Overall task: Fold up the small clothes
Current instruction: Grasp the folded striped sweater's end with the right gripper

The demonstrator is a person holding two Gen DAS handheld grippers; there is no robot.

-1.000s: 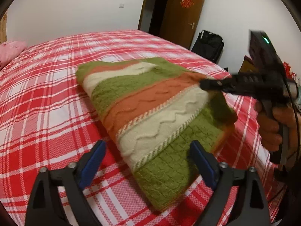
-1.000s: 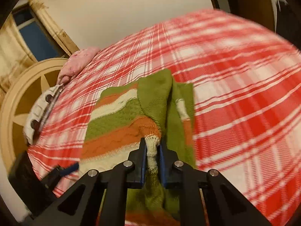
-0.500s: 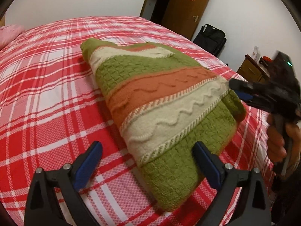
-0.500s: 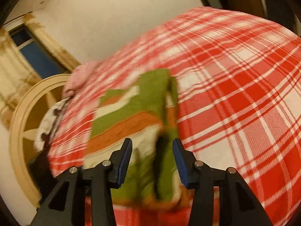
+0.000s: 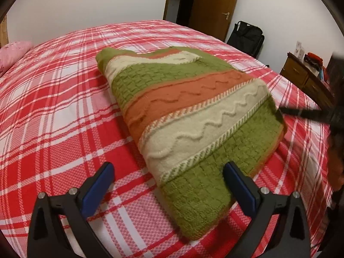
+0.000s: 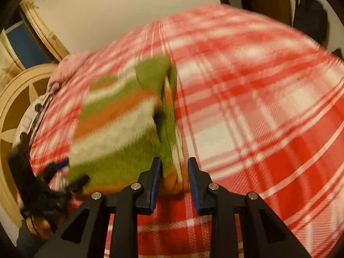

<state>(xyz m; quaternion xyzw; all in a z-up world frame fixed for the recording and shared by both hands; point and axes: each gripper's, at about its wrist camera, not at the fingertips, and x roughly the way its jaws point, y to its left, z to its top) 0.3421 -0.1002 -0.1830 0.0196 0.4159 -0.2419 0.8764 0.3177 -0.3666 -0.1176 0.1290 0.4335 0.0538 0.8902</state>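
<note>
A folded knit sweater (image 5: pixel 193 116) in green, orange and cream stripes lies flat on the red plaid bed (image 5: pixel 53 118). My left gripper (image 5: pixel 167 167) hovers at its near corner. Its jaws are wide and still opening, and the green hem lies below them, ungripped. My right gripper (image 6: pixel 174 162) sits at the sweater's (image 6: pixel 120 129) other edge, blurred by motion. Its jaws stand apart and are closing, with the folded green and orange edge just beyond the pads and nothing pinched. It shows as a dark blur (image 5: pixel 301 114) in the left wrist view, at the sweater's right edge.
A pink pillow (image 5: pixel 15 49) lies at the bed's far left. A brown door (image 5: pixel 215 6), a black bag (image 5: pixel 247 36) and a wooden cabinet (image 5: pixel 301 75) stand beyond the bed. A round wooden headboard (image 6: pixel 15 107) is at the left of the right wrist view.
My right gripper let go of the sweater's folded layer, which dropped flat onto the stack, and it drew back to the sweater's edge. My left gripper stayed by the near corner, spreading slightly.
</note>
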